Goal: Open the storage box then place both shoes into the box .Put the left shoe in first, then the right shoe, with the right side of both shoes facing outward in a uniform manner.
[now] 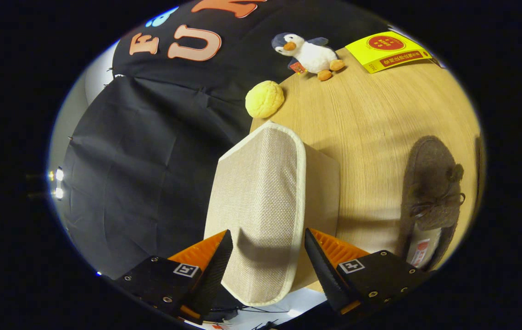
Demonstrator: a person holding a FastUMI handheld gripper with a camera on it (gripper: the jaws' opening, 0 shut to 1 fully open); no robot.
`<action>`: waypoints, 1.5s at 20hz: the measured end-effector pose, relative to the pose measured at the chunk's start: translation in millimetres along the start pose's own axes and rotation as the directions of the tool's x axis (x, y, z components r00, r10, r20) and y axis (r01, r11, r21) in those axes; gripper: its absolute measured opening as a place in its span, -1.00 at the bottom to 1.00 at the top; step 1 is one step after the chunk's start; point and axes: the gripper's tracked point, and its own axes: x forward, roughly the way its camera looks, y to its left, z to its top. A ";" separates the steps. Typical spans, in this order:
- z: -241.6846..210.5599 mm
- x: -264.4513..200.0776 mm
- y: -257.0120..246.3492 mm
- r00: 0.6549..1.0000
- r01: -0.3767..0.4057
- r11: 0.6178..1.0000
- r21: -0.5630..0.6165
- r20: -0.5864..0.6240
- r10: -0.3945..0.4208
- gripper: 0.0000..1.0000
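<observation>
A beige woven storage box (pixel 323 192) with cream trim stands on the wooden table (pixel 371 119). Its lid (pixel 261 183) faces me and looks down on the box. My gripper (pixel 268 233) is open. Its fingers are spread to either side of the lid's near end, right over the edges, and one finger's shadow falls on the fabric. A brown felt shoe (pixel 430 192) with a lace bow lies on the table beside the box, off past the right finger. Its toe points away from me and a label shows in its opening.
Beyond the box, a yellow bumpy ball (pixel 264 98) sits at the table's edge. A plush penguin (pixel 309 52) and a yellow booklet (pixel 389 50) lie farther back. White paper (pixel 307 298) shows beneath the fingers.
</observation>
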 end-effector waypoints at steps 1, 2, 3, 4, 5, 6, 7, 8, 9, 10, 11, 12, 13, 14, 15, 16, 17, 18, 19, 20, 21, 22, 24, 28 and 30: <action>3.1 -5.1 3.9 1.000 -0.013 1.000 0.010 0.008 0.013 0.88; 6.8 -10.4 10.4 0.999 -0.035 0.999 0.023 0.017 0.035 0.87; 9.1 -17.2 21.2 0.998 -0.063 0.997 0.036 0.028 0.062 0.86; 13.5 -23.7 32.9 0.995 -0.092 0.995 0.041 0.039 0.091 0.84; 17.4 -33.2 48.2 0.992 -0.120 0.992 0.033 0.051 0.119 0.81; 21.0 -39.7 61.3 0.988 -0.142 0.990 0.015 0.058 0.141 0.80; 23.6 -47.5 77.3 0.984 -0.165 0.986 -0.010 0.066 0.166 0.76; 26.2 -52.1 93.0 0.980 -0.186 0.982 -0.037 0.070 0.189 0.73; 28.4 -56.1 108.0 0.976 -0.204 0.977 -0.063 0.069 0.208 0.66; 30.0 -58.3 123.3 0.971 -0.222 0.971 -0.093 0.069 0.229 0.61; 29.9 -60.3 140.0 0.966 -0.240 0.963 -0.124 0.068 0.249 0.55; 28.8 -58.7 155.5 0.962 -0.256 0.955 -0.152 0.059 0.267 0.52; 26.9 -55.6 169.7 0.959 -0.267 0.947 -0.177 0.046 0.279 0.46; 26.1 -51.4 180.6 0.958 -0.271 0.942 -0.197 0.036 0.284 0.44; 24.7 -47.3 188.3 0.961 -0.263 0.940 -0.217 0.030 0.276 0.37; 25.7 -39.6 190.5 0.968 -0.237 0.944 -0.230 0.026 0.249 0.31; 25.7 -34.8 197.4 0.971 -0.225 0.943 -0.244 0.030 0.239 0.15; 26.9 -28.6 206.9 0.971 -0.220 0.941 -0.256 0.034 0.236 0.04; 26.2 -23.2 218.6 0.970 -0.222 0.938 -0.265 0.037 0.240 -0.13; 26.7 -16.1 228.9 0.970 -0.221 0.937 -0.271 0.037 0.240 -0.20; 24.5 -8.3 237.7 0.971 -0.216 0.936 -0.278 0.034 0.235 -0.32; 23.9 1.1 245.9 0.975 -0.204 0.936 -0.287 0.026 0.221 -0.36; 20.0 21.6 264.3 0.979 -0.189 0.933 -0.306 0.016 0.204 -0.51; 10.6 72.6 289.0 0.986 -0.163 0.934 -0.319 -0.018 0.166 -0.57; 5.2 94.3 293.3 0.989 -0.147 0.945 -0.292 -0.034 0.143 -0.57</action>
